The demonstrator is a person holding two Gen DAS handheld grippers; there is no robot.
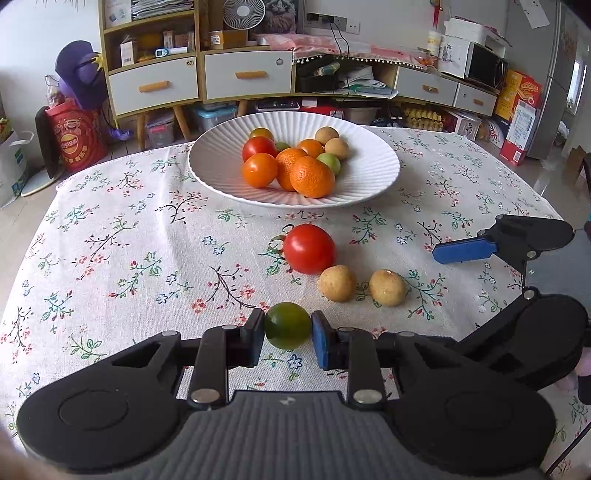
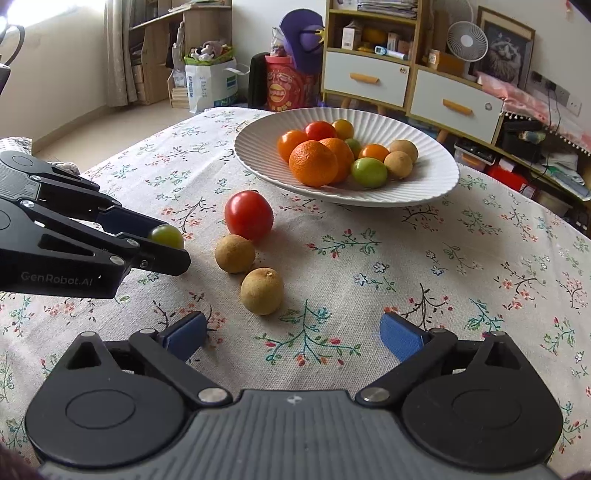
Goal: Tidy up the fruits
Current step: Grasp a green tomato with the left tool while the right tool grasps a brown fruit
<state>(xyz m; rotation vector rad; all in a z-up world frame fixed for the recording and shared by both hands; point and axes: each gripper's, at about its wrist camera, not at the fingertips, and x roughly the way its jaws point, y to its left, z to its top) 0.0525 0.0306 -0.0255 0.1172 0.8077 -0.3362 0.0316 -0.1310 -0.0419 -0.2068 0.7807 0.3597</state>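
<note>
My left gripper [image 1: 288, 332] is shut on a small green tomato [image 1: 287, 330], low over the flowered tablecloth; the same green tomato [image 2: 166, 236] shows in the right wrist view between the left gripper's pads. A red tomato [image 1: 309, 248] and two tan round fruits [image 1: 337, 283] [image 1: 388, 287] lie on the cloth just beyond. My right gripper [image 2: 293, 334] stands open, nothing between its fingers, with the nearer tan fruit [image 2: 262, 291] just ahead of it. A white ribbed plate [image 1: 373, 184] farther back holds oranges, tomatoes, green and tan fruits.
The table carries a flowered cloth [image 1: 129, 240]. Behind the table stand a drawer cabinet [image 1: 199, 77], a fan [image 1: 244, 13], boxes and bags on the floor. The right gripper's blue pad [image 1: 463, 251] reaches in from the right edge of the left wrist view.
</note>
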